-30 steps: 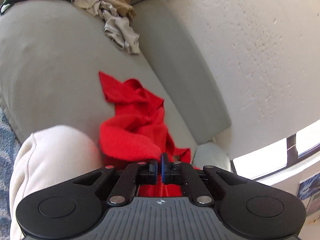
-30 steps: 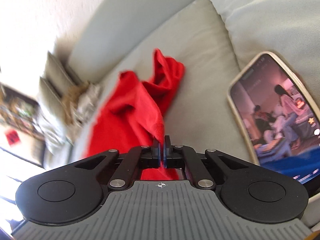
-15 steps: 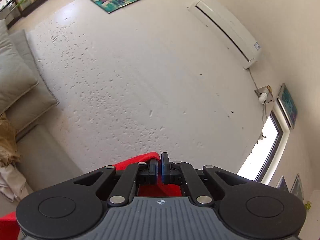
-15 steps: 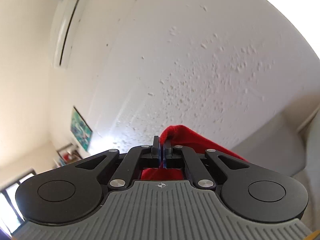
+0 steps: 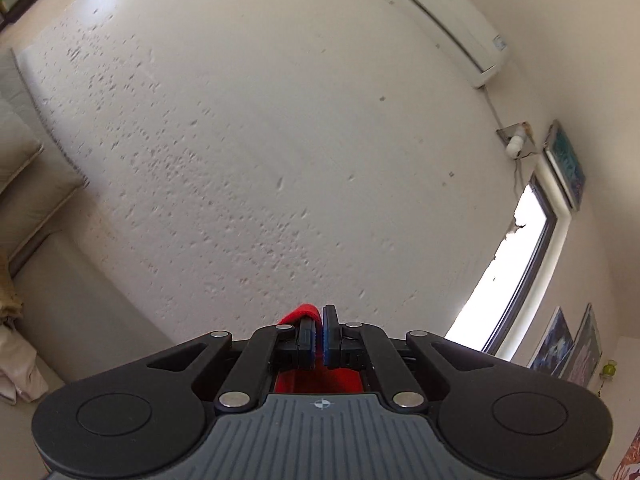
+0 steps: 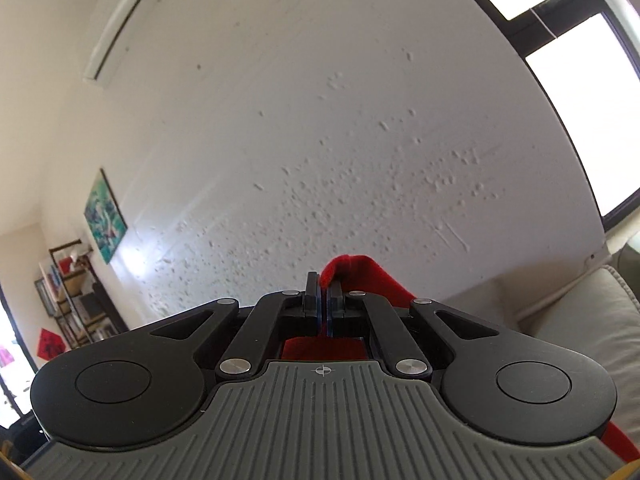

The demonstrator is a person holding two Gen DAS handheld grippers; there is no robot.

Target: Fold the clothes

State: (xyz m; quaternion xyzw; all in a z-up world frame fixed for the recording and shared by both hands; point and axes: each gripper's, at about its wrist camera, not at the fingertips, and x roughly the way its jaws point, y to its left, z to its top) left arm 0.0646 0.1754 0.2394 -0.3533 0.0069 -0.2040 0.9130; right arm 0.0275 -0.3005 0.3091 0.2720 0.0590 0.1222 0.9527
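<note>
wall [image 5: 280,140]: white, pitted all over, fills both views
sofa [image 6: 580,320]: pale cushion at the right edge of the right view
air conditioner [image 5: 440,12]: white unit up high on the wall
red garment [image 6: 360,276]: held up in front of the wall, a bit of fabric poking past each set of tongs
left tongs [image 5: 319,334]: pressed together, pinching the red garment
right tongs [image 6: 323,300]: pressed together on the red garment too
</note>
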